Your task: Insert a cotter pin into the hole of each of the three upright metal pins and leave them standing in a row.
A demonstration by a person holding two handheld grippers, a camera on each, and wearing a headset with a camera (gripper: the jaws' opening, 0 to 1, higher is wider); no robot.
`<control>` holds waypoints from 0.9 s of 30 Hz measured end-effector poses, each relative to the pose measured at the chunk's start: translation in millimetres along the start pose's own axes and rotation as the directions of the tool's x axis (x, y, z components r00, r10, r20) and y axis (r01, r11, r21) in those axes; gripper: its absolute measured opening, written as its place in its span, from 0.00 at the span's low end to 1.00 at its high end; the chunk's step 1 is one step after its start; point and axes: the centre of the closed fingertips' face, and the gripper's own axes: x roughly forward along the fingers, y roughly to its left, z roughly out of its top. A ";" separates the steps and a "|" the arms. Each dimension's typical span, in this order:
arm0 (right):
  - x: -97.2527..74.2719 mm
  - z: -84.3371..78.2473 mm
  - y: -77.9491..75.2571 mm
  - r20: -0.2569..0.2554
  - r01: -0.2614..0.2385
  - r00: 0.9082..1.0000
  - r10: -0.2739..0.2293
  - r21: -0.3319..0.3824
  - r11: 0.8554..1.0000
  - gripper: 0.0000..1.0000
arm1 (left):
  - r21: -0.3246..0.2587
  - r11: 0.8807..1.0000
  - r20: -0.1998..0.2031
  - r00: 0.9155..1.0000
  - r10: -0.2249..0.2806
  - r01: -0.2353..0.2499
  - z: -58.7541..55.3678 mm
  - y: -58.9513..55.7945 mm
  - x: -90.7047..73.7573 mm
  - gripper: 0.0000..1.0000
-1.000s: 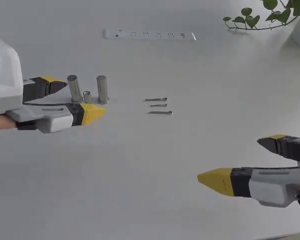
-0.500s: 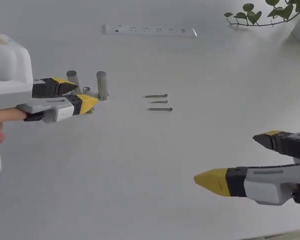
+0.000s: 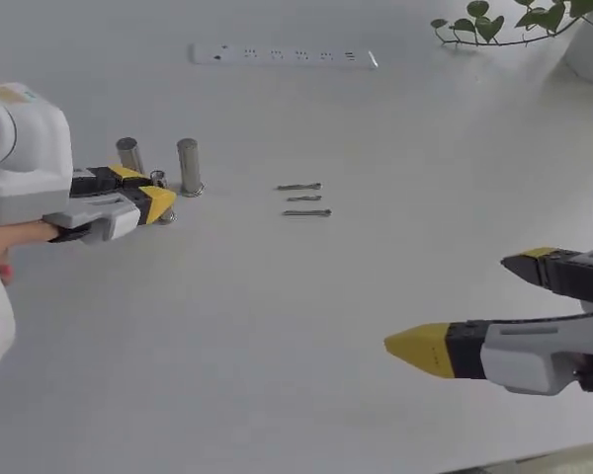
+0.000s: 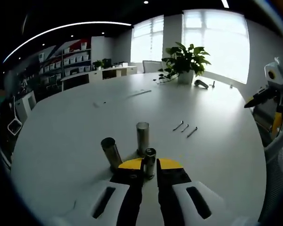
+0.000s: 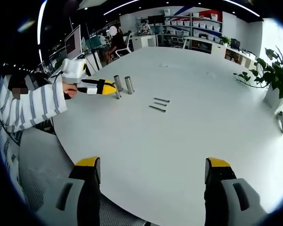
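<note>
White bench [image 3: 277, 326] | left gripper [image 4: 150, 165] — jaws wide a second ago — now pinched on short pin [image 4: 149, 155], mid-left of head view, just beside two tall pins [image 3: 188, 166] | three cotter pins [image 3: 301, 198] loose at centre, none fitted | right gripper [image 3: 450, 304] lower right, wide, empty | judged: pin steadied for first insertion.

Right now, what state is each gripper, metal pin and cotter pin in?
Left gripper: shut on the short pin.
Right gripper: open, empty.
Short pin: upright, between the left jaws, no cotter pin in it.
Tall pins: both upright, free, no cotter pins.
Cotter pins: three, lying loose on the table.
</note>
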 end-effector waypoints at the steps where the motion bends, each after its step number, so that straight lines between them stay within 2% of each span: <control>1: -0.2 0.6 -0.8 0.002 0.004 1.000 -0.004 0.001 1.000 0.91 | 0.008 1.000 -0.004 1.000 0.007 -0.007 -0.7 1.3 -0.2 0.06; 9: 0.0 0.4 -1.1 0.003 0.003 1.000 -0.003 0.002 1.000 0.90 | 0.022 1.000 -0.008 1.000 0.006 -0.006 -1.6 2.6 2.6 0.06; 12: 0.3 0.2 -0.1 0.001 -0.001 1.000 0.001 0.004 1.000 0.90 | -0.028 1.000 -0.006 1.000 0.003 -0.003 -4.0 4.7 5.1 0.06; 18: 0.4 0.8 0.9 0.003 -0.005 1.000 0.005 0.004 1.000 0.90 | 0.006 1.000 0.006 1.000 0.022 -0.022 -3.0 6.6 5.5 0.05; 23: 0.6 1.0 1.8 0.004 -0.007 1.000 0.007 0.004 1.000 0.90 | 0.010 0.999 0.005 0.999 0.034 -0.034 -3.2 7.7 4.7 0.05; 27: 0.7 2.0 2.3 0.007 -0.008 1.000 0.008 0.003 1.000 0.90 | -0.044 0.999 0.015 1.000 0.022 -0.021 -2.2 7.3 2.0 0.05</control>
